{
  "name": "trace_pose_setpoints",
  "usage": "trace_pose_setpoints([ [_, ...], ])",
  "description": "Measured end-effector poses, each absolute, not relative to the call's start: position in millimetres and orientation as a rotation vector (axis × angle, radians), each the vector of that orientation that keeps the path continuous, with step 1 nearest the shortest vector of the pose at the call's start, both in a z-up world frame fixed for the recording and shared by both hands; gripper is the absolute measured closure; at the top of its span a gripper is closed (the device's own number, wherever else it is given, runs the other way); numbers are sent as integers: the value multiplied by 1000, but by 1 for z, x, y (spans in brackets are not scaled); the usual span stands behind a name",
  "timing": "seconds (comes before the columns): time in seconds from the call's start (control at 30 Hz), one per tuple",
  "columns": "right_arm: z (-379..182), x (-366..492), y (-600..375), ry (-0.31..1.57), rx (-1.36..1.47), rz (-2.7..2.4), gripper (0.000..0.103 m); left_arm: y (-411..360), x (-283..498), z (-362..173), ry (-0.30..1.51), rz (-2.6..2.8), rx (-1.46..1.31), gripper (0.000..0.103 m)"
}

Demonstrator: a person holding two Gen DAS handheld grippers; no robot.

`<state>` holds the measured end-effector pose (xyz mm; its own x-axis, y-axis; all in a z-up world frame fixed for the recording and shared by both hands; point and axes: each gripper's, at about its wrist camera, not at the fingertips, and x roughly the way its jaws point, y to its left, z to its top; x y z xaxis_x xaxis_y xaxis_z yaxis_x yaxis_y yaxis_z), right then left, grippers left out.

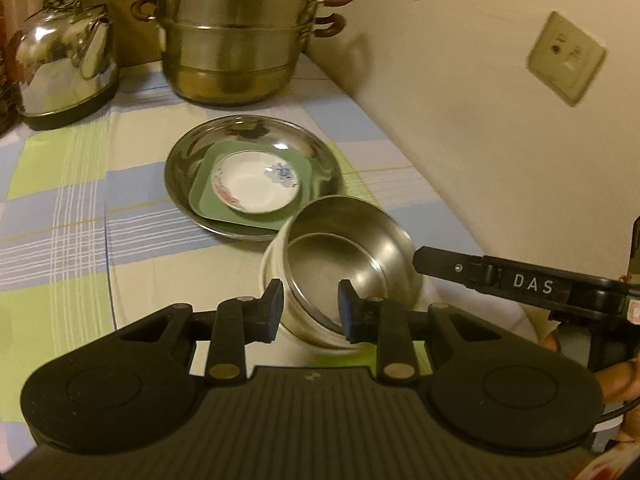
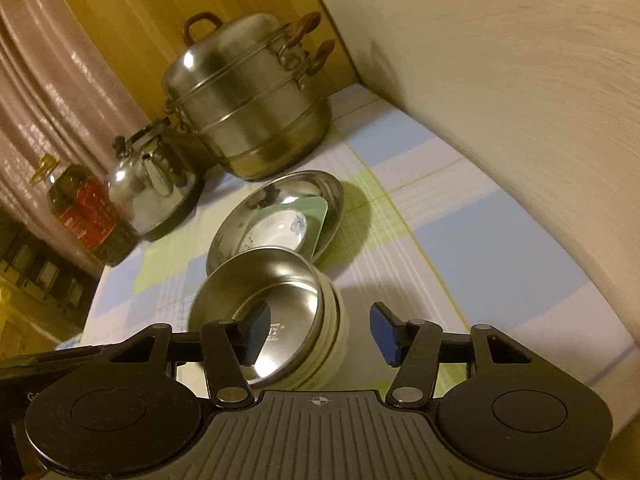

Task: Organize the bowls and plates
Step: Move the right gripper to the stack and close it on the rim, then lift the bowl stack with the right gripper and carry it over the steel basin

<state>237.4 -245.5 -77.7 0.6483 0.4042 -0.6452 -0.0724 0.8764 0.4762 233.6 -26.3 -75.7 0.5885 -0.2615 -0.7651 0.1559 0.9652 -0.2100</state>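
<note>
A steel-lined bowl (image 1: pixel 352 256) with a cream outer wall hangs tilted just above the cloth, and a second rim shows inside it. My left gripper (image 1: pixel 310 312) is shut on its near wall, one pad outside and one inside. My right gripper (image 2: pixel 320 336) straddles the bowl's (image 2: pixel 280 304) right wall, one finger inside and the other standing clear of the cream side, so it is open. Beyond the bowl a wide steel plate (image 1: pixel 248 136) holds a green square plate (image 1: pixel 208 208) with a small white flowered dish (image 1: pixel 256 184) on top.
A tiered steel steamer pot (image 1: pixel 236 40) and a shiny kettle (image 1: pixel 64 60) stand at the back of the chequered cloth (image 1: pixel 80 220). An oil bottle (image 2: pixel 84 216) sits left of the kettle. The wall (image 1: pixel 440 120) with a socket (image 1: pixel 566 58) runs close along the right.
</note>
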Motion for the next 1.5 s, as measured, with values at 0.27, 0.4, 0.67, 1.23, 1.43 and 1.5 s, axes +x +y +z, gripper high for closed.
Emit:
trace_pose_setpoints([
  [0.27, -95, 273, -246, 874, 417, 378, 65, -28, 250, -89, 937, -173, -155, 86],
  [0.4, -98, 286, -246, 881, 425, 412, 70, -26, 253, -91, 937, -151, -163, 91],
  [0.67, -101, 300, -243, 923, 407, 435, 87, -22, 257, -94, 955, -131, -209, 95],
  [1.23, -88, 312, -241, 1071, 443, 413, 87, -23, 263, -96, 990, -96, -218, 95],
  [1.43, -92, 307, -243, 1050, 453, 419, 87, -26, 262, -97, 981, -95, -193, 93],
  [1.5, -95, 308, -245, 1056, 476, 412, 87, -23, 262, -97, 981, -98, -219, 93],
])
